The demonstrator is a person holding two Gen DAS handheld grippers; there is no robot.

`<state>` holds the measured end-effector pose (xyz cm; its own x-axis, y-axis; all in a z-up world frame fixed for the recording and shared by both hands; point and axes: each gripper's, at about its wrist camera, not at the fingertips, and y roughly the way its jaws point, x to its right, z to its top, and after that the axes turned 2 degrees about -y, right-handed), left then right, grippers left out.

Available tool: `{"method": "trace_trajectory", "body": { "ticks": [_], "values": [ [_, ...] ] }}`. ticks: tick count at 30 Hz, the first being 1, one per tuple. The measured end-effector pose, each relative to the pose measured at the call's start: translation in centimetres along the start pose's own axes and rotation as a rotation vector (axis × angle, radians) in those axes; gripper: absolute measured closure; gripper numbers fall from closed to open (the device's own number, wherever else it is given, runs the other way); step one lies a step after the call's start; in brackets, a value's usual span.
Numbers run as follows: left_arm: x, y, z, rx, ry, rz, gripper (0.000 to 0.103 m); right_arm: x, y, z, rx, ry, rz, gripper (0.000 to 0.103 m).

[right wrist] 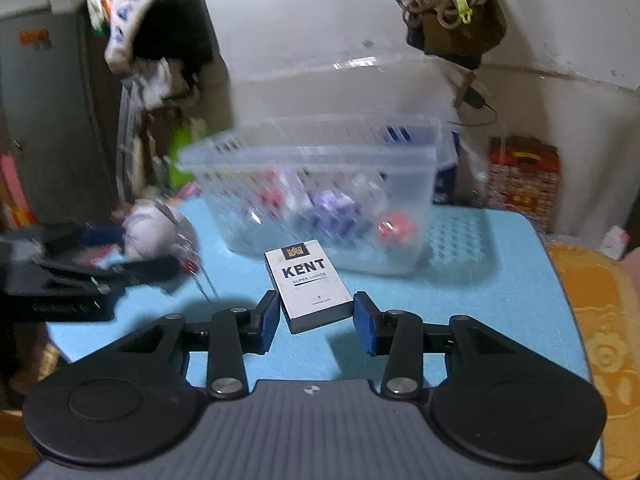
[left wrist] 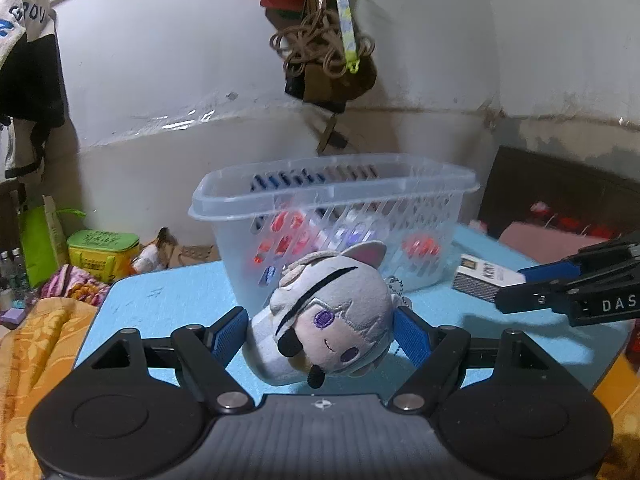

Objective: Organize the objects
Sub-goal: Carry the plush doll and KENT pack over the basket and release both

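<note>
A grey plush doll (left wrist: 332, 312) with cat ears and purple eyes sits between the blue pads of my left gripper (left wrist: 320, 332), which is shut on it, above the blue table (left wrist: 168, 300). A clear slotted basket (left wrist: 332, 196) with several small coloured items stands just behind it. A white KENT cigarette pack (right wrist: 308, 284) lies on the table in front of the basket (right wrist: 320, 160). My right gripper (right wrist: 316, 318) is open, its pads on either side of the pack's near end, touching or nearly so. The pack (left wrist: 488, 276) and right gripper (left wrist: 516, 292) also show in the left wrist view.
The blue table (right wrist: 500, 300) stands on a yellow patterned bedcover (right wrist: 608, 340). A brown bag with rope (left wrist: 328, 52) hangs on the wall above the basket. Clutter, a green box (left wrist: 102, 250) and clothes lie left; a red box (right wrist: 524, 176) stands right.
</note>
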<state>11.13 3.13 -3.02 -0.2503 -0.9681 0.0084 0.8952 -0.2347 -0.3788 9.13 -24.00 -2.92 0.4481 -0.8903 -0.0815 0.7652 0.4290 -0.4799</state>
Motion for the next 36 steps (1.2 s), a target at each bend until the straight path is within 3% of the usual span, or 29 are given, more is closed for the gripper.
{"method": "trace_trajectory", "body": {
  "ticks": [5, 12, 15, 19, 22, 26, 27, 28, 30, 32, 36],
  "values": [
    [-0.3, -1.8, 1.4, 0.07, -0.028, -0.029, 0.021, -0.3, -3.6, 2.3, 0.131, -0.005, -0.004, 0.059],
    [-1.4, -2.7, 6.9, 0.132, -0.116, 0.009, 0.021, -1.3, -2.7, 7.2, 0.151, -0.022, -0.064, 0.059],
    [-1.6, -0.7, 10.5, 0.123, -0.162, 0.025, 0.021, -1.4, 0.1, 10.2, 0.132, -0.077, -0.147, 0.059],
    [-1.9, 3.7, 13.9, 0.079, -0.185, 0.068, 0.02, 0.1, 4.2, 12.8, 0.075, -0.05, -0.128, 0.059],
    [-2.8, 6.9, 14.5, 0.027, -0.232, 0.065, 0.019, 1.0, 6.5, 13.3, 0.063, -0.053, -0.17, 0.059],
    [-3.3, 9.4, 13.2, -0.024, -0.239, 0.052, 0.018, 2.2, 8.4, 12.4, 0.041, -0.032, -0.161, 0.058],
    [-3.4, 9.9, 12.9, -0.025, -0.236, 0.059, 0.016, 2.2, 8.7, 12.2, 0.034, -0.035, -0.163, 0.053],
    [-3.5, 10.3, 12.7, -0.027, -0.239, 0.062, 0.007, 2.4, 9.1, 12.0, 0.031, -0.034, -0.165, 0.045],
    [-3.9, 10.6, 12.4, -0.015, -0.252, 0.073, 0.0, 2.2, 9.2, 11.3, 0.062, -0.045, -0.207, 0.008],
    [-4.2, 10.2, 12.3, 0.017, -0.263, 0.065, 0.0, 1.9, 8.6, 10.8, 0.109, -0.068, -0.238, 0.004],
    [-4.0, 8.8, 12.3, 0.06, -0.268, 0.051, 0.0, 1.9, 7.9, 10.7, 0.104, -0.048, -0.221, 0.003]
  ]
}}
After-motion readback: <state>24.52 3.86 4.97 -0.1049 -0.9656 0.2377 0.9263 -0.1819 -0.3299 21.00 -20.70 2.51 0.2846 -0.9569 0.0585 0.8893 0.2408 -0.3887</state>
